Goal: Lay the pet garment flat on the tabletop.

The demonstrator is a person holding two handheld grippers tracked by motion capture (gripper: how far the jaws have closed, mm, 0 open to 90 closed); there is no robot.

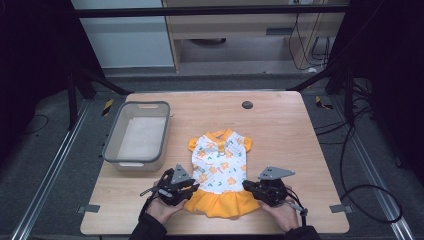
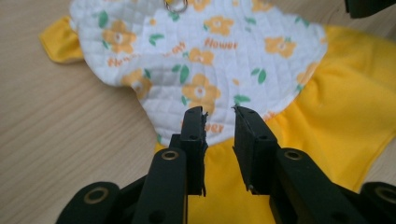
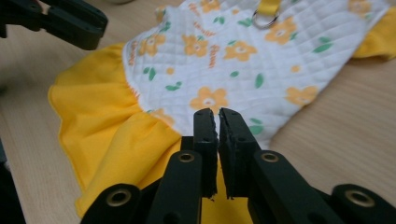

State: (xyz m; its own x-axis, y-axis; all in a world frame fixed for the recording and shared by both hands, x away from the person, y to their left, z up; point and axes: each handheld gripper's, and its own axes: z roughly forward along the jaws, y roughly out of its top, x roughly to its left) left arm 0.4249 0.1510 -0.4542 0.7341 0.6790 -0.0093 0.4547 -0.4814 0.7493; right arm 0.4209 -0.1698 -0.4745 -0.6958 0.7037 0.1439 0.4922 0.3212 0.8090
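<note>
- Across the middle of the high view spreads the wooden table (image 1: 280, 125), pale grain, taking up most of the frame.
- Upper left on that table sits a grey bin (image 1: 114, 137), well apart from the action.
- Centre of the frame, lower half: a small flowered dress (image 1: 221, 167) lies flat, white quilted top toward the far edge, yellow skirt toward the person, yellow sleeves out to either side.
- Lower left of the dress, the left gripper (image 1: 192, 188) sits at the skirt's corner; in the left gripper view (image 2: 219, 114) its jaws stand apart with a clear gap, hovering over the seam where white meets yellow, nothing pinched between them.
- Lower right, the right gripper (image 1: 248, 186) is at the opposite skirt corner; the right gripper view (image 3: 218, 114) shows its jaws nearly together, just a thin slit, and no cloth caught in it.
- Top edge of the dress in both gripper views: a little metal ring (image 3: 264, 19) on a yellow loop.
- Far edge of the table, a small dark disc (image 1: 247, 105).
</note>
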